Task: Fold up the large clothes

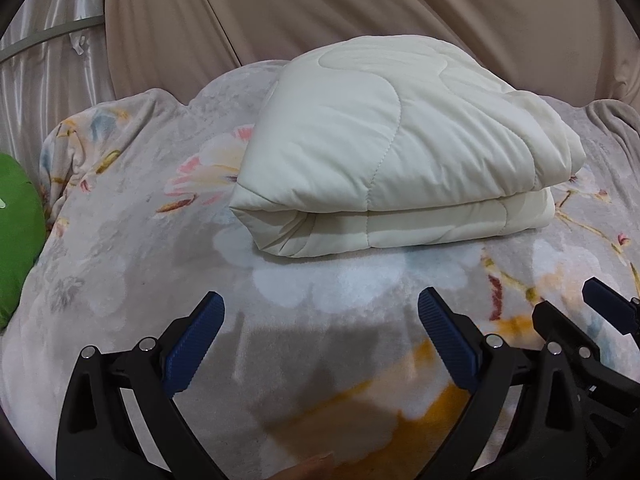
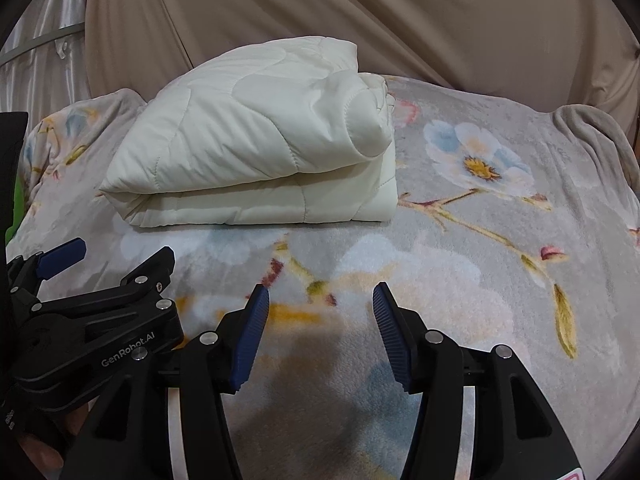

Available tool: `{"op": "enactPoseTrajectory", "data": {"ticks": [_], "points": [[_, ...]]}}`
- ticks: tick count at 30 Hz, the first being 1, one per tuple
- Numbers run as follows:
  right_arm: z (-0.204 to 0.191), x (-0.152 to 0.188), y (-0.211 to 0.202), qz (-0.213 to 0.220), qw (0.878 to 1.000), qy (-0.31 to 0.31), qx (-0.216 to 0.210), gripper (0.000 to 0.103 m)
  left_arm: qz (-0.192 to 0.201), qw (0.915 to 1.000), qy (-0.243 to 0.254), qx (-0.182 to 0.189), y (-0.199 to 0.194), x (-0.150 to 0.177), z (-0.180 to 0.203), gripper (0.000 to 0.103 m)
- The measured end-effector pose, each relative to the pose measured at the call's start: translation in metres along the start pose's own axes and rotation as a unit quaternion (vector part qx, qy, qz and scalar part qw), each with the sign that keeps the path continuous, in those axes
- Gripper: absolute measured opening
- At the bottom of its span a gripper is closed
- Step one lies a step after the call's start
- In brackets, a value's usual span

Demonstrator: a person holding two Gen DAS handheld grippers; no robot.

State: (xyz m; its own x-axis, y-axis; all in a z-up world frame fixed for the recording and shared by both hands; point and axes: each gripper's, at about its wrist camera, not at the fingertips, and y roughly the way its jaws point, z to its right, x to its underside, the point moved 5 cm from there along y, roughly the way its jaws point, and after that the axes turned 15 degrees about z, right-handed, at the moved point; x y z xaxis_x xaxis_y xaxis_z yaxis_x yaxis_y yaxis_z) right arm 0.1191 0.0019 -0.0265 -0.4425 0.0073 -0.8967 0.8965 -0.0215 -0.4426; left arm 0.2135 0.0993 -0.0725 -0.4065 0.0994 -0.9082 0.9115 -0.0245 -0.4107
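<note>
A: Left wrist view. Item one: left claw [image 1: 320, 312], jaws spread wide, nothing between them, hovering over the near part of the bed [image 1: 120, 260]. Item two: right claw [image 1: 600, 304], only its tip showing at the right margin; spread not readable here.

B: And the task's thing?

A: Item three: cream quilt [image 1: 400, 152], folded into a thick stack of layers, lying toward the far edge of the bed on the floral blanket, well apart from both claws. Rounded fold faces the near edge. Item four: green cushion [image 1: 16, 232] at the left edge. Item five: beige curtain [image 1: 360, 8] behind.

B: Right wrist view?

A: Item one: right claw [image 2: 316, 300], jaws moderately wide, holding nothing. Item two: left claw [image 2: 104, 256] alongside, apart from the quilt [image 2: 240, 140]. Its right end bulges, with loose layers not flush.

B: Judgement on the step?

A: The fold looks nearly finished. Any final tidy should pinch the bulging right-end layers together, square them with the lower layers, and press flat without dragging the stack.
</note>
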Motion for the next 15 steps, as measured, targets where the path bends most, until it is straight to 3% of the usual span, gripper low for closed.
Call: {"op": "enactPoseTrajectory", "data": {"ticks": [15], "points": [[0.0028,-0.0012,-0.0032,0.008,1.0,-0.002,0.003,0.053,0.02,0.9997,0.01,-0.012,-0.0075,-0.0034,-0.0002,0.094]]}}
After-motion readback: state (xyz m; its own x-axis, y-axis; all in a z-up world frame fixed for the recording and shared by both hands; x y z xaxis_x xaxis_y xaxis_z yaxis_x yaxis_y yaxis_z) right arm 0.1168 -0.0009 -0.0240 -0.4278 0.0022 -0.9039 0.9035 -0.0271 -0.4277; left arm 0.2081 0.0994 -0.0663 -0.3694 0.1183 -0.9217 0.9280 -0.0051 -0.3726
